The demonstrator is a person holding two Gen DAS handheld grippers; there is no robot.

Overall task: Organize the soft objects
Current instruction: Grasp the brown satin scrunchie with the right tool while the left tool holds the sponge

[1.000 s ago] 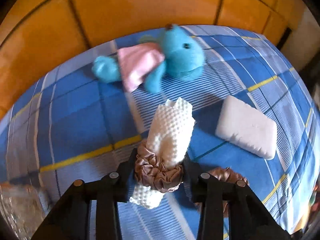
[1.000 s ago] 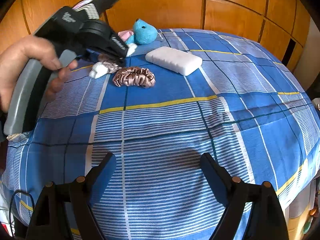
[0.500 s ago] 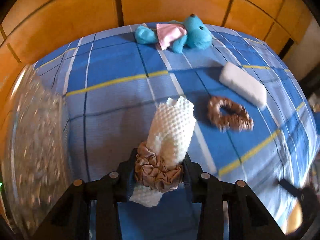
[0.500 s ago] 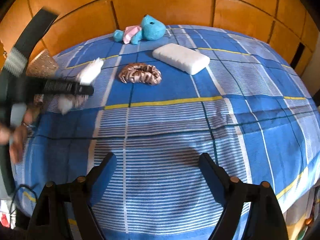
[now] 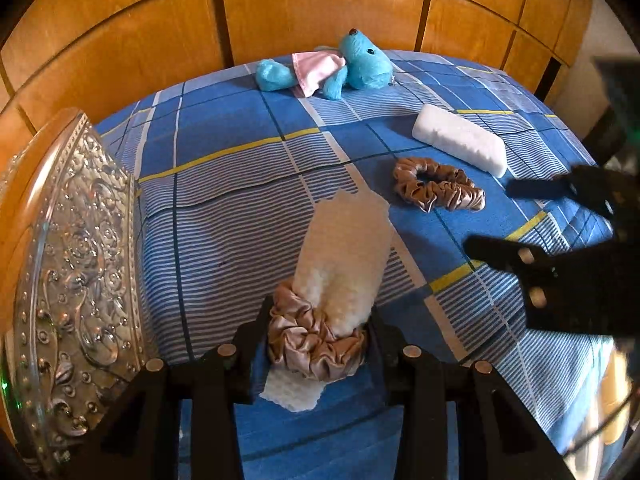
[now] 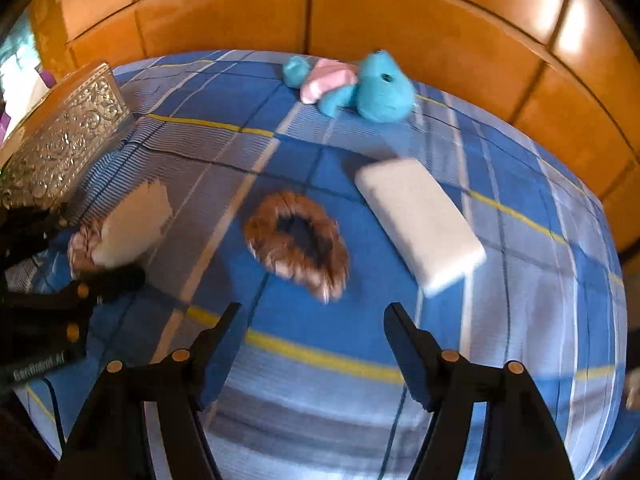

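Observation:
My left gripper (image 5: 318, 344) is shut on a rolled white cloth (image 5: 344, 256) bound by a brown scrunchie (image 5: 316, 344), held above the blue plaid bed; the bundle also shows in the right wrist view (image 6: 128, 224). A second brown scrunchie (image 5: 438, 189) (image 6: 298, 246) lies on the bed. A white sponge block (image 5: 460, 145) (image 6: 420, 224) lies beyond it. A blue plush toy in a pink dress (image 5: 332, 68) (image 6: 356, 88) lies at the far edge. My right gripper (image 6: 312, 344) is open and empty, just short of the loose scrunchie.
A clear embossed container (image 5: 72, 264) (image 6: 60, 144) stands at the bed's left side, close to my left gripper. A wooden panel wall (image 5: 320, 4) runs behind the bed. The right gripper's body (image 5: 568, 264) shows at the right of the left wrist view.
My left gripper has carried the cloth bundle back and left, toward the clear container. My right gripper has moved forward toward the loose scrunchie and sponge.

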